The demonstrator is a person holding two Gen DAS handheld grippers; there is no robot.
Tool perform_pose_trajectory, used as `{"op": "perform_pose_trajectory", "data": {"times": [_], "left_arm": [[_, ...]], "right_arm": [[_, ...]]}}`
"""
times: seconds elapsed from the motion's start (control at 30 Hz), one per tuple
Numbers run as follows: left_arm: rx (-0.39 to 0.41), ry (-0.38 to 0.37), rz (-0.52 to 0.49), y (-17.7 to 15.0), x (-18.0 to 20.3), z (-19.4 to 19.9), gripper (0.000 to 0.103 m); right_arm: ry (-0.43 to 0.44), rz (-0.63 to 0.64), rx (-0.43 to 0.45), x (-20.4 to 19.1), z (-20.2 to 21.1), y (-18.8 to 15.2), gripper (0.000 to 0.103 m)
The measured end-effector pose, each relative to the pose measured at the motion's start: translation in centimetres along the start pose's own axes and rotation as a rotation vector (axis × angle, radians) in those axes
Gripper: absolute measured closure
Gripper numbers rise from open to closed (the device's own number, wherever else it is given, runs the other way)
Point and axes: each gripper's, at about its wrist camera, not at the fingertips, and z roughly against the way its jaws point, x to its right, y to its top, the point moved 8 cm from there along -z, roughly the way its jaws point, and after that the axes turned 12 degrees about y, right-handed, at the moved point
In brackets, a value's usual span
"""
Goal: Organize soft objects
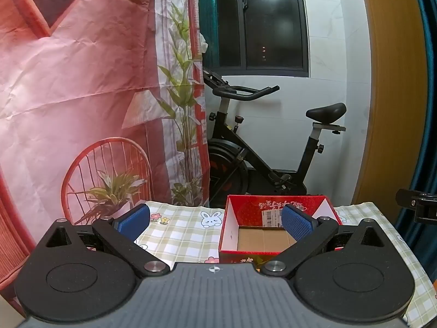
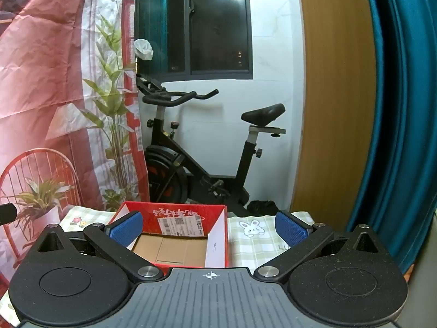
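Left gripper (image 1: 215, 222): we see it released, nothing between its pads.
Right gripper (image 2: 209, 225): spread wide, bare.
Box (image 1: 275, 239): ours, red, open, on the checked cloth (image 1: 180, 232).

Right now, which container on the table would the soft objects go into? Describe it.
On the checked tablecloth in front of the exercise bike sits an open red box. It has a bare cardboard floor and a white shipping label on its inner wall.

Only an upside-down barcode shipping label (image 2: 181, 225) inside the red cardboard box (image 2: 218, 235) (print too small), plus unreadable gold characters.
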Motion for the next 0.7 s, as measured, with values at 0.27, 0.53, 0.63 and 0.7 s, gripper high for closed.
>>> {"op": "perform_pose_trajectory", "data": {"times": [0.27, 0.53, 0.63, 0.7], "left_arm": [[0.000, -0.002, -0.003, -0.08, 0.17, -0.01, 0.000], [0.000, 0.000, -0.002, -0.11, 0.25, 0.14, 0.000], [-0.001, -0.001, -0.002, -0.11, 0.23, 0.11, 0.000], [-0.002, -0.001, -0.002, -0.21, 0.21, -0.04, 0.000]], "right_arm": [[0.003, 0.000, 0.000, 0.08, 0.07, -0.01, 0.000], [0.003, 0.002, 0.001, 0.08, 0.15, -0.04, 0.000], [0.004, 0.003, 0.000, 0.10, 0.13, -0.01, 0.000], [0.004, 0.002, 0.000, 0.11, 0.14, -0.02, 0.000]]}}
